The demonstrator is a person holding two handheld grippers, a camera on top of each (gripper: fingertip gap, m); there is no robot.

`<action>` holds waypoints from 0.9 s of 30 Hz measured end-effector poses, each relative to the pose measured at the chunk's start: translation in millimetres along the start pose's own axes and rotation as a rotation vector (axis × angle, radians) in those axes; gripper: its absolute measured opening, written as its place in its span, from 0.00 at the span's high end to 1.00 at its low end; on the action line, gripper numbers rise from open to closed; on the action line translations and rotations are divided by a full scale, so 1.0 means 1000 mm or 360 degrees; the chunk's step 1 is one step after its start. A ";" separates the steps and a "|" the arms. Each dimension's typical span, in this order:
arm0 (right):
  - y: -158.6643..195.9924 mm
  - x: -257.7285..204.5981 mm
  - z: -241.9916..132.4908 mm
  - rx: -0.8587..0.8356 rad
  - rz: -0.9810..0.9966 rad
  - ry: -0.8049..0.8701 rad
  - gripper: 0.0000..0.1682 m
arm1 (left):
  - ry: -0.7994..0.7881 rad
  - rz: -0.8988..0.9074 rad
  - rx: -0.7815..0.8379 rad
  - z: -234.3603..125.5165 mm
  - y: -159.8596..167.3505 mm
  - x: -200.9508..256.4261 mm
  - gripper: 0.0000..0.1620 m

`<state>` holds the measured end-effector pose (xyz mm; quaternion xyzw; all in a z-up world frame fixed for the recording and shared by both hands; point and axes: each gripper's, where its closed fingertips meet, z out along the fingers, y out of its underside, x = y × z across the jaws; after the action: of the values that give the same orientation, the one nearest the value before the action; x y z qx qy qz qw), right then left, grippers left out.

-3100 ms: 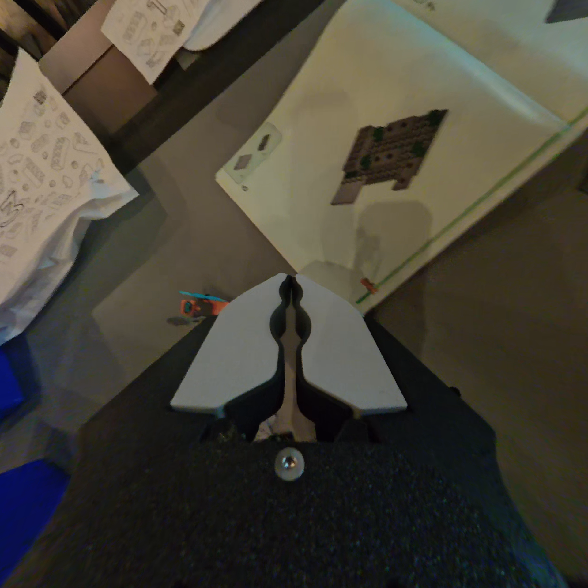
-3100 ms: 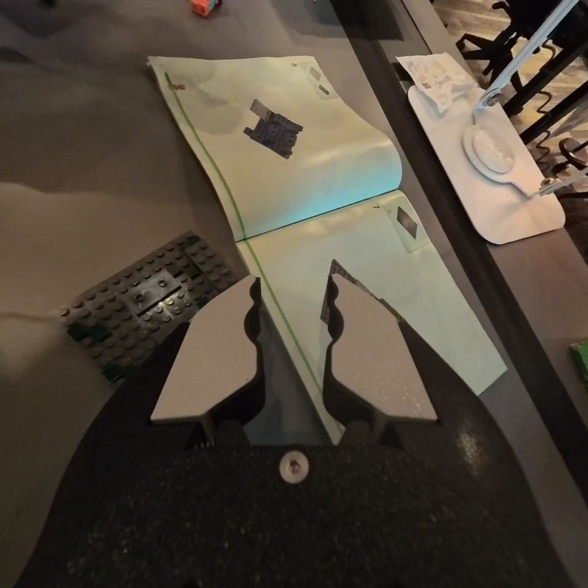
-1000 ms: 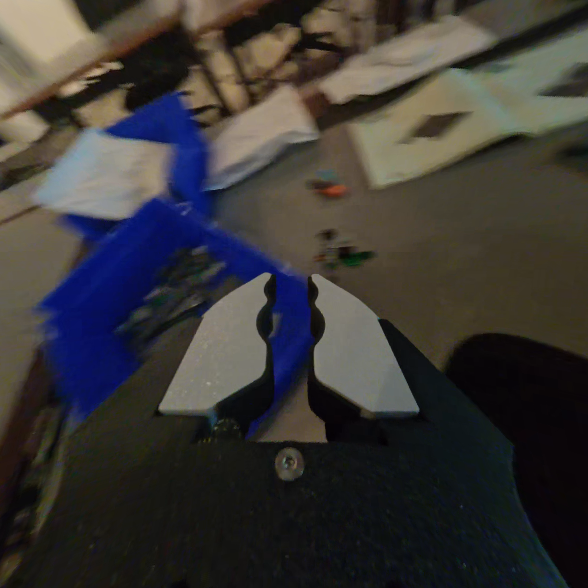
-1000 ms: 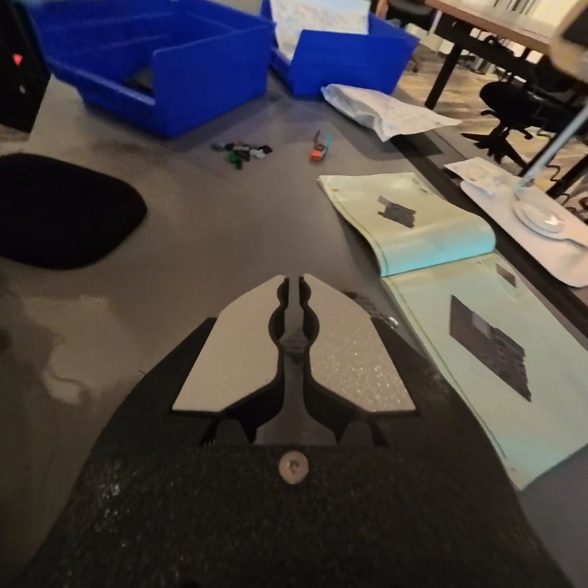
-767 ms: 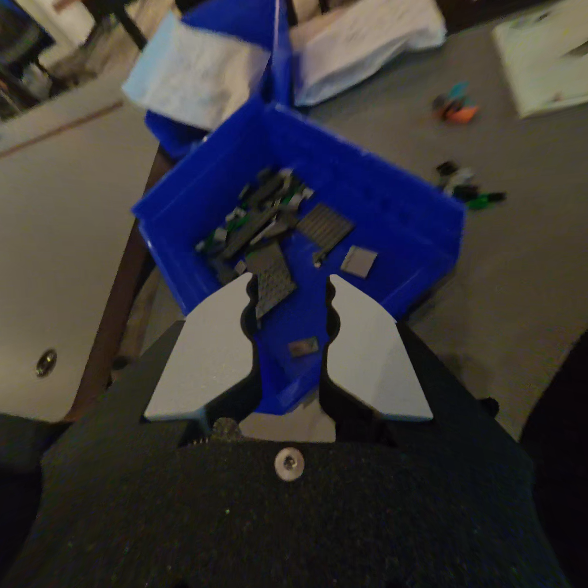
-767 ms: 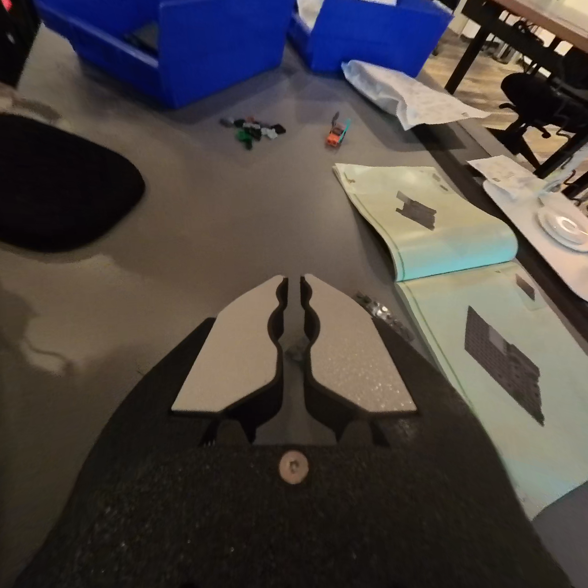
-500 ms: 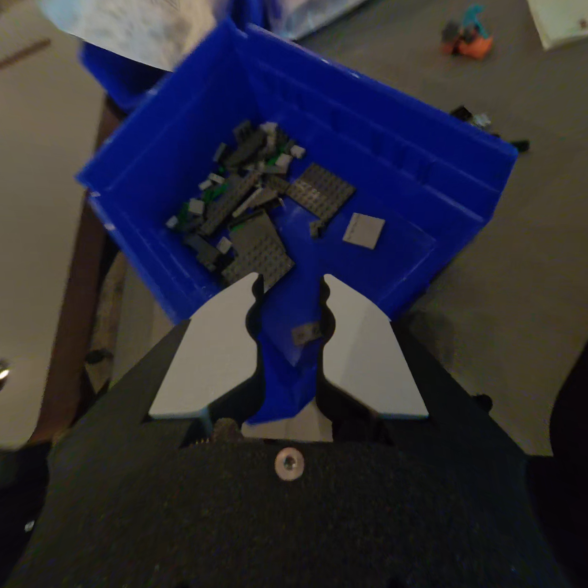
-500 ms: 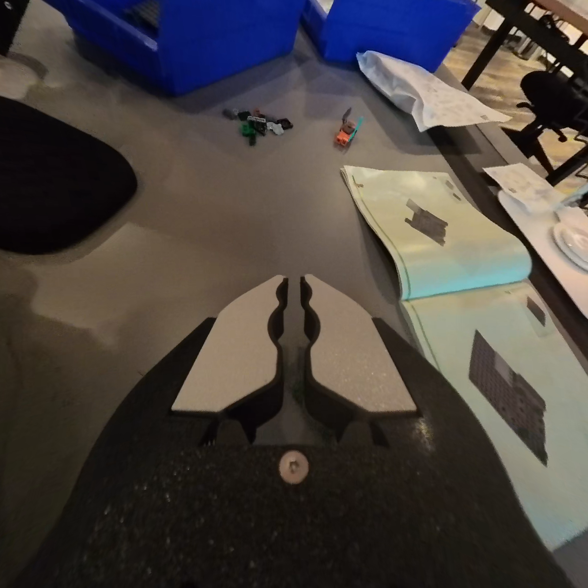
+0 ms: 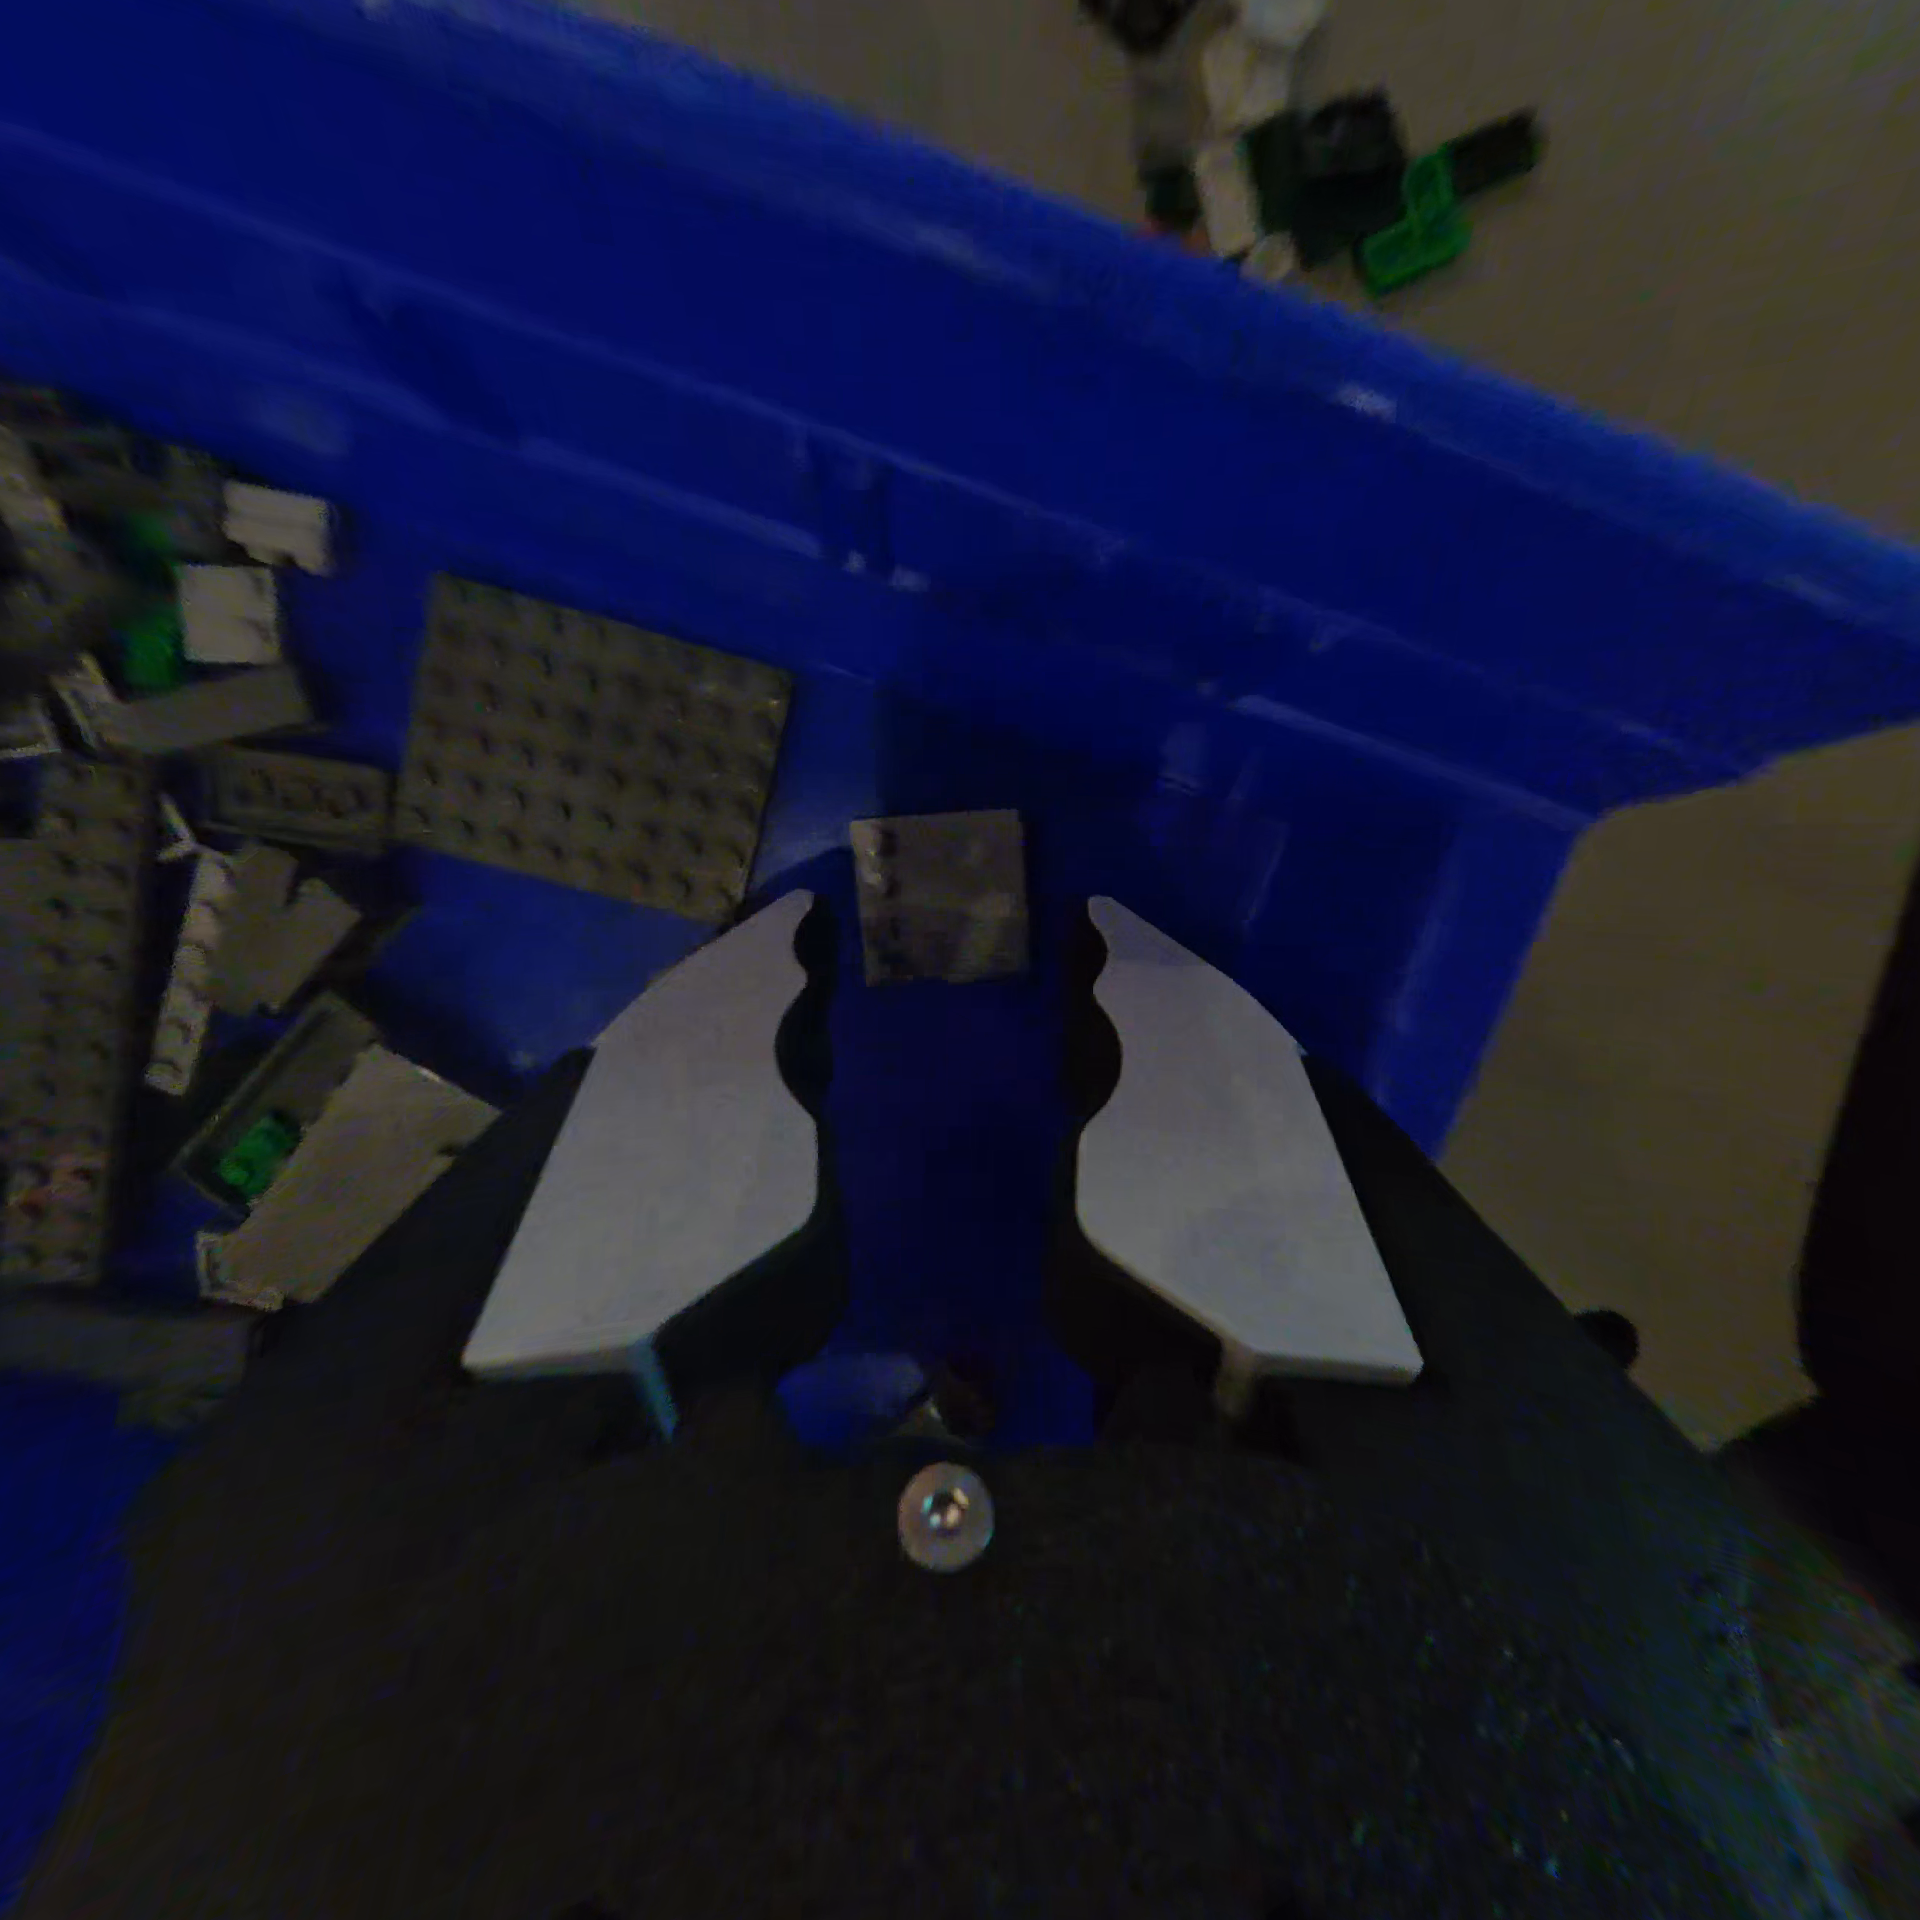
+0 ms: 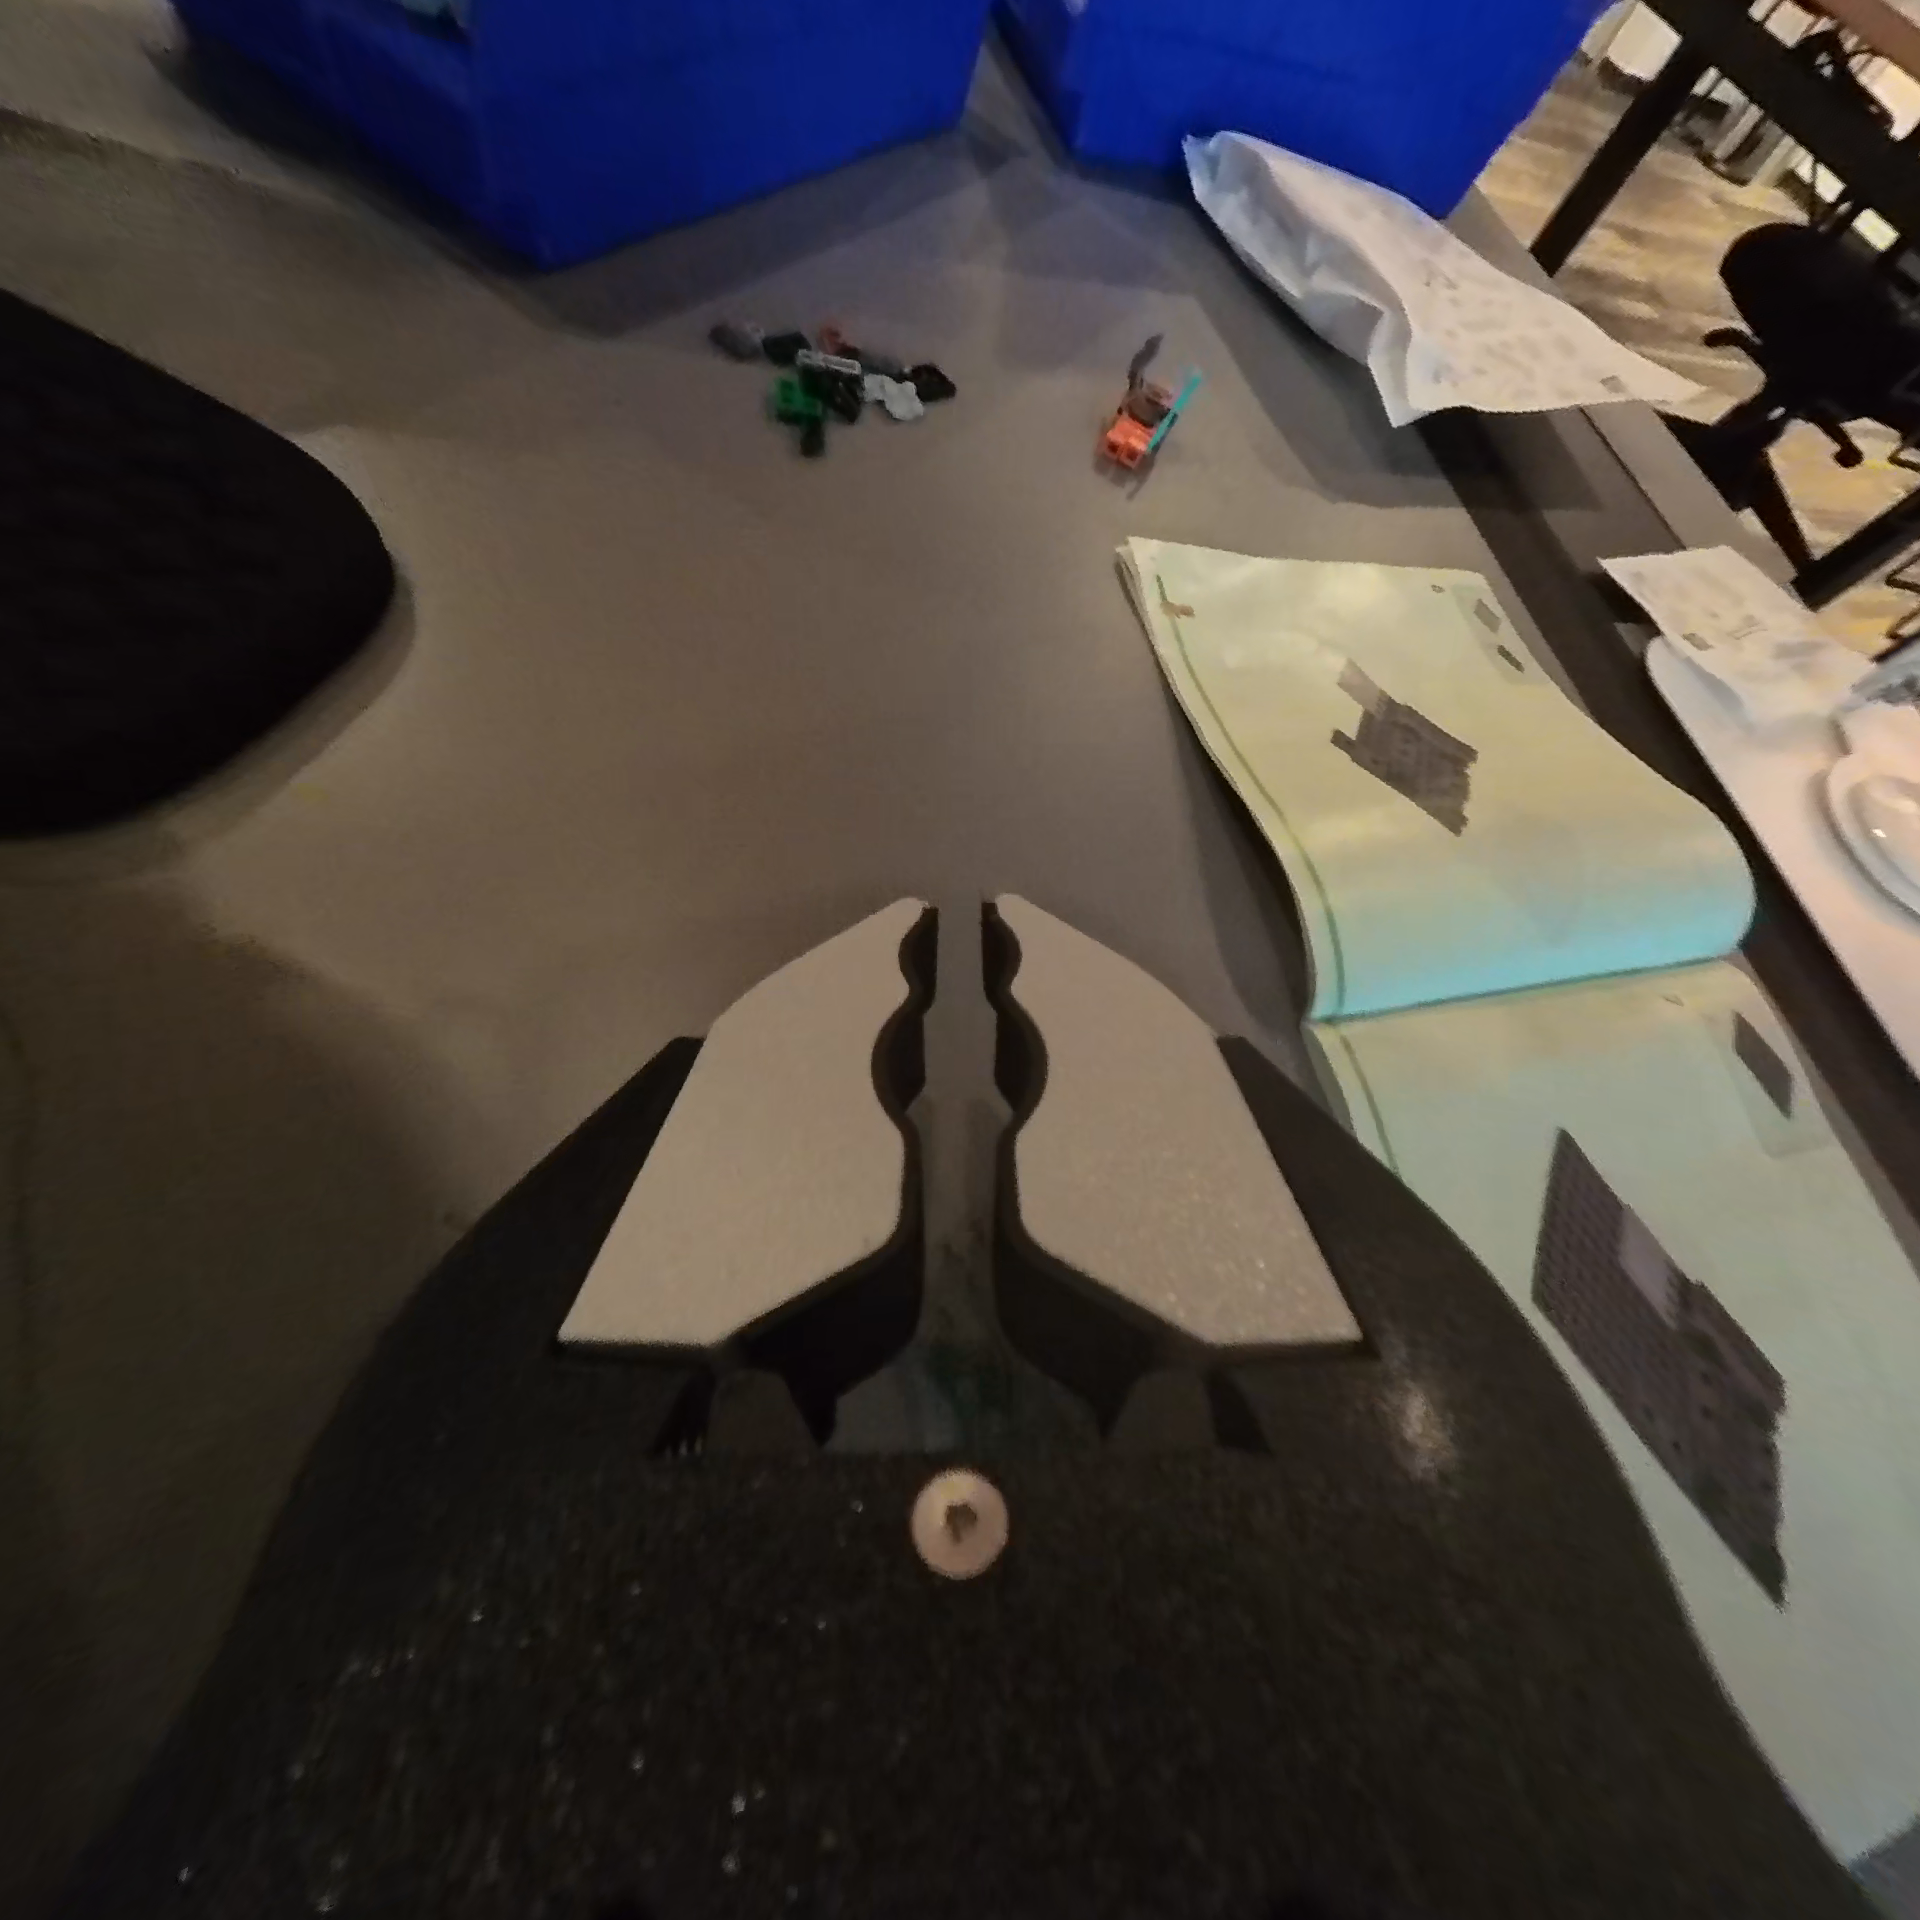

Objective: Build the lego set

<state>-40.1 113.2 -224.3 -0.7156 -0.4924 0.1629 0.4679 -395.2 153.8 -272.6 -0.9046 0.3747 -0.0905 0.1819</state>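
Observation:
My left gripper (image 9: 951,914) is open and low inside a blue bin (image 9: 1039,499). A small grey square plate (image 9: 940,899) lies on the bin floor just ahead of the fingertips, between them and not touched. A larger grey studded plate (image 9: 592,743) lies to its left, beside a pile of grey pieces (image 9: 125,831). My right gripper (image 10: 956,914) hangs over the grey table (image 10: 727,675) with its fingers a narrow slit apart. A thin dark piece with green (image 10: 956,1371) shows edge-on between them.
An open instruction booklet (image 10: 1455,831) lies on the right. Small loose pieces (image 10: 831,384) and an orange-teal piece (image 10: 1143,416) lie ahead. Two blue bins (image 10: 623,104) stand at the back. A black pad (image 10: 156,571) lies on the left, with white paper bags (image 10: 1403,281) at the back right. Spacing between my two grippers at the tips: around 35 centimetres.
My left gripper swung from the booklet to the blue bin, went down into it and opened wider. My right gripper closed to a slit and has since kept that gap.

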 end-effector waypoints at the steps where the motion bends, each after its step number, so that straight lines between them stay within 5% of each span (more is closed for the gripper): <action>1: 0.001 0.001 -0.002 0.0002 0.0013 0.0006 0.96 | 0.0006 -0.0005 -0.0012 0.003 0.001 0.001 0.73; 17: 0.002 0.007 -0.012 0.0017 0.0015 0.0058 0.95 | -0.0118 -0.0041 0.0017 0.005 0.003 -0.005 0.80; 23: 0.000 0.010 -0.026 0.0027 -0.0016 0.0101 0.95 | -0.0364 0.0040 0.0152 -0.050 -0.018 -0.011 0.80; 27: 0.000 0.016 -0.037 0.0062 -0.0009 0.0142 0.95 | -0.0418 0.0280 0.0366 -0.096 -0.075 0.026 0.81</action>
<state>-6.8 107.8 -202.2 -0.7116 -0.4699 0.1390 0.5035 -357.6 159.6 -154.4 -0.8457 0.4126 0.0023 0.3385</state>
